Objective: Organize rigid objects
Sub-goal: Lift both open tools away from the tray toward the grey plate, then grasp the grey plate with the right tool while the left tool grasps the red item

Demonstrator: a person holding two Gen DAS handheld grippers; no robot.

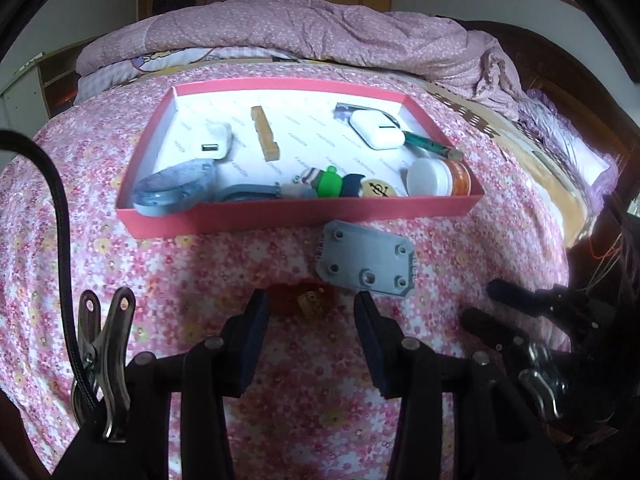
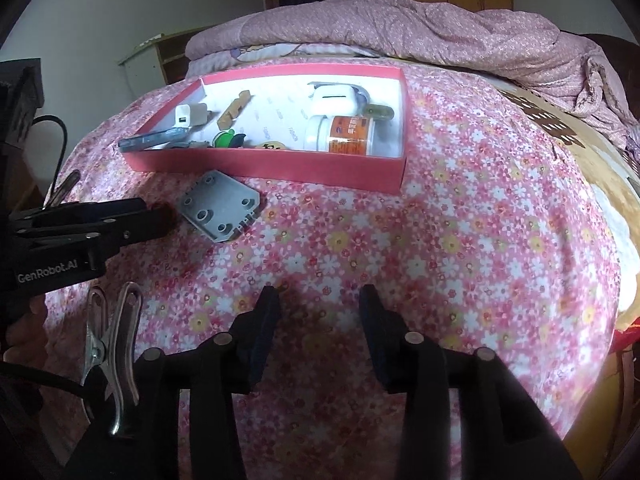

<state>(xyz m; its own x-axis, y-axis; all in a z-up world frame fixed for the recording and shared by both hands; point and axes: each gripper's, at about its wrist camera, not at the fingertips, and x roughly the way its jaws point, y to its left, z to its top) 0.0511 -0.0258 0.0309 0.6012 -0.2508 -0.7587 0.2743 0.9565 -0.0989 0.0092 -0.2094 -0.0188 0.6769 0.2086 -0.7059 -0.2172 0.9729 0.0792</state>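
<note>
A grey plate (image 1: 366,264) lies flat on the flowered bed (image 1: 200,272), rectangular with clipped corners and five round holes showing; it sits just outside the near wall of the pink tray (image 1: 296,214), at about 5 o'clock from the tray's middle.

At 6 o'clock in the left view a small dark red thing (image 1: 310,300) with a tan patch lies between the left claw (image 1: 312,304) tips, too blurred to name. The left claw is spread, pads clear of it. The right claw (image 2: 320,300) is spread too, over bare cloth.

In the tray: one white charger (image 1: 214,142), one tan block (image 1: 266,134), one white earbud case (image 1: 380,130), one green pen (image 1: 430,146), one orange-labelled jar (image 1: 438,178), one blue ring (image 1: 172,190). The small toys along the near wall are partly hidden by it.
</note>
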